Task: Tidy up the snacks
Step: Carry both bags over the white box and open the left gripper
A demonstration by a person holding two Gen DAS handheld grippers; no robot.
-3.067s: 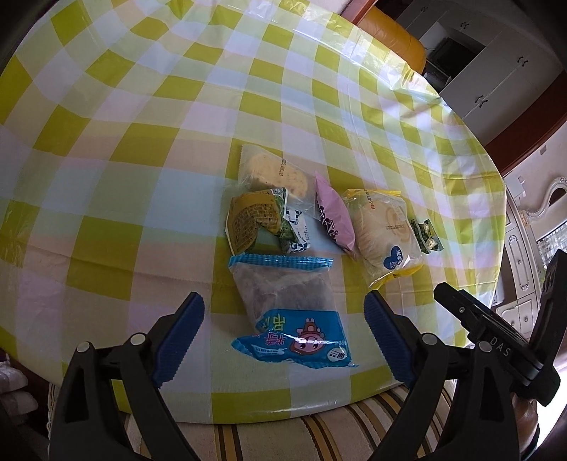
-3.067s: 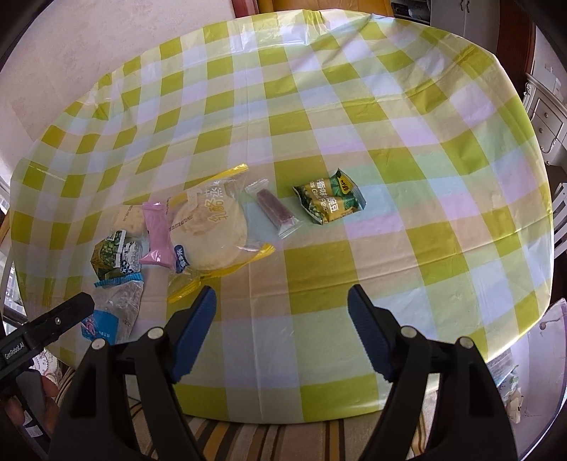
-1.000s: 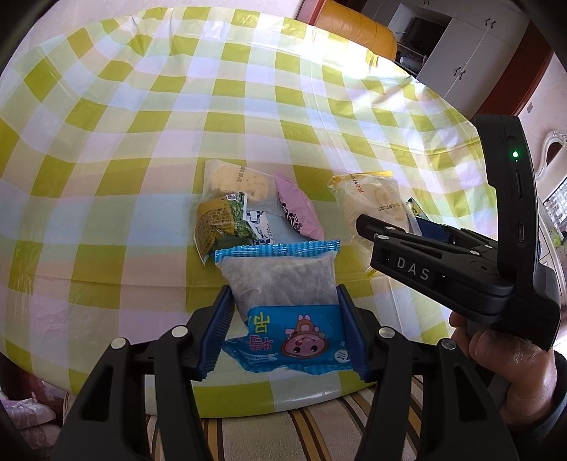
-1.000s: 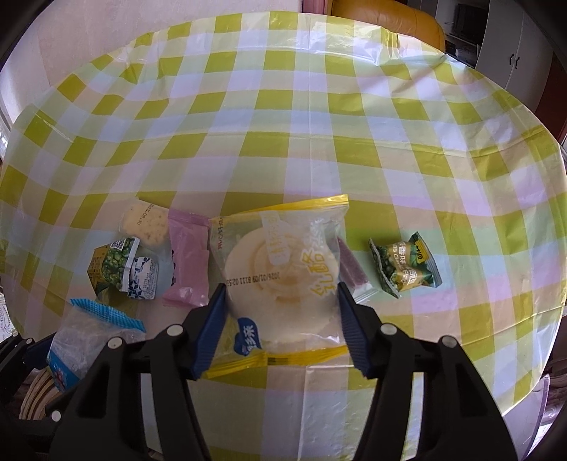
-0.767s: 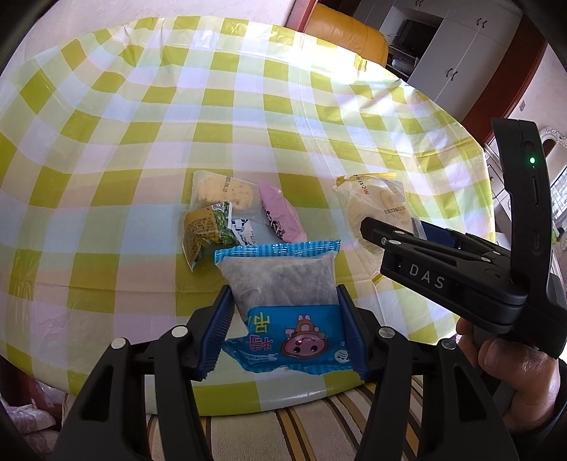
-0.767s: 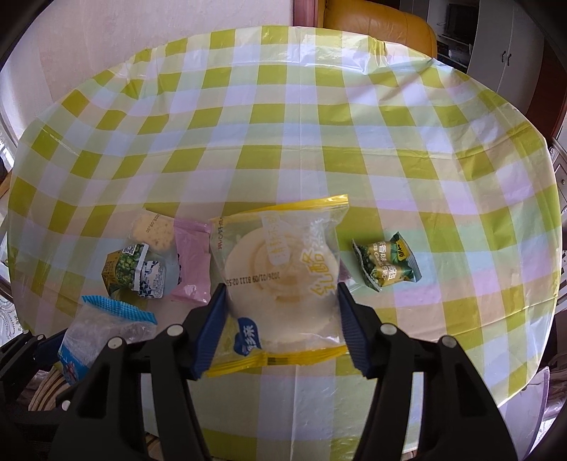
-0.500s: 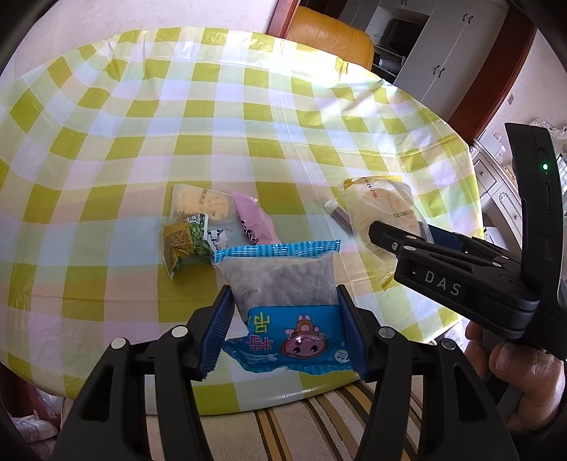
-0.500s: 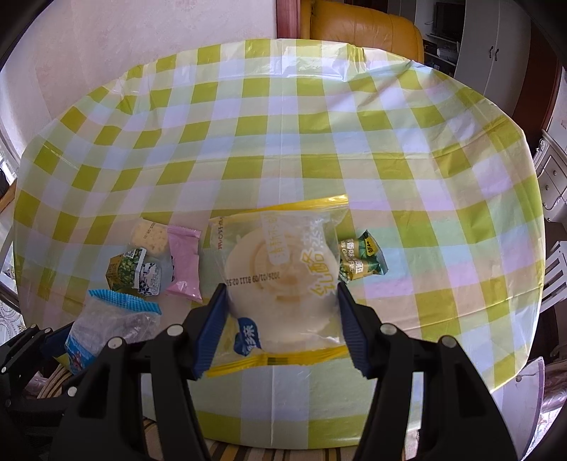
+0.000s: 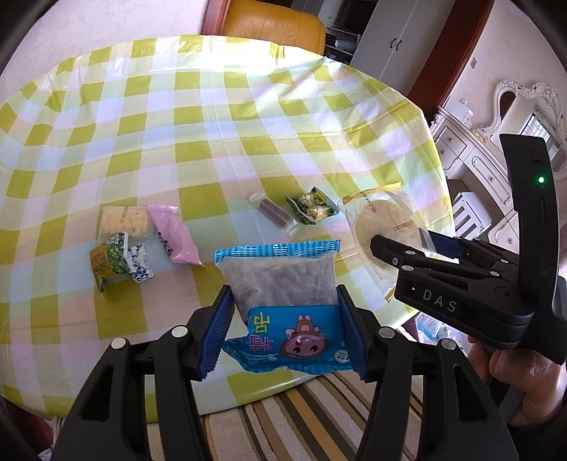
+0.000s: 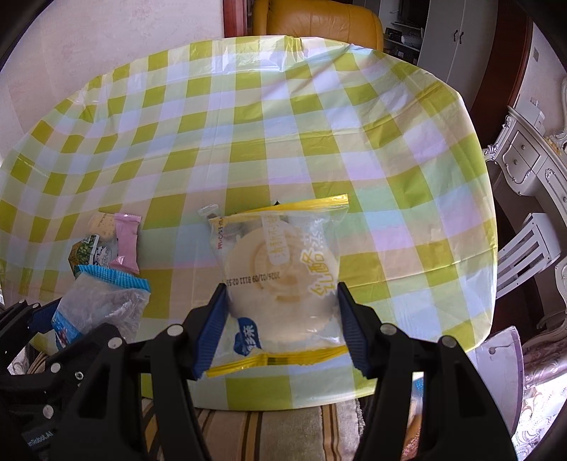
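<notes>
My left gripper (image 9: 283, 329) is shut on a blue-and-clear snack bag (image 9: 283, 283) and holds it up off the checked table (image 9: 212, 124), near its front edge. My right gripper (image 10: 280, 326) is shut on a round pastry in a yellow-edged clear packet (image 10: 280, 269), also lifted. On the table lie a cracker packet (image 9: 122, 221), a pink packet (image 9: 173, 237), a green-and-white packet (image 9: 117, 259), a dark bar in clear wrap (image 9: 273, 212) and a small green packet (image 9: 312, 205). The right gripper and the pastry packet (image 9: 382, 220) show at the right of the left wrist view.
A striped rug (image 9: 283, 418) lies below the table's front edge. An orange chair (image 10: 319, 17) stands behind the table. White cabinets (image 9: 400, 39) and a white dresser (image 10: 531, 156) are at the right, with a white chair (image 10: 524, 248). A person's hand (image 9: 521, 383) holds the right gripper.
Both grippers have pulled back and up from the table with their packets. The snacks left on the table look smaller and farther. The small green packet and the bar are now uncovered in the left wrist view.
</notes>
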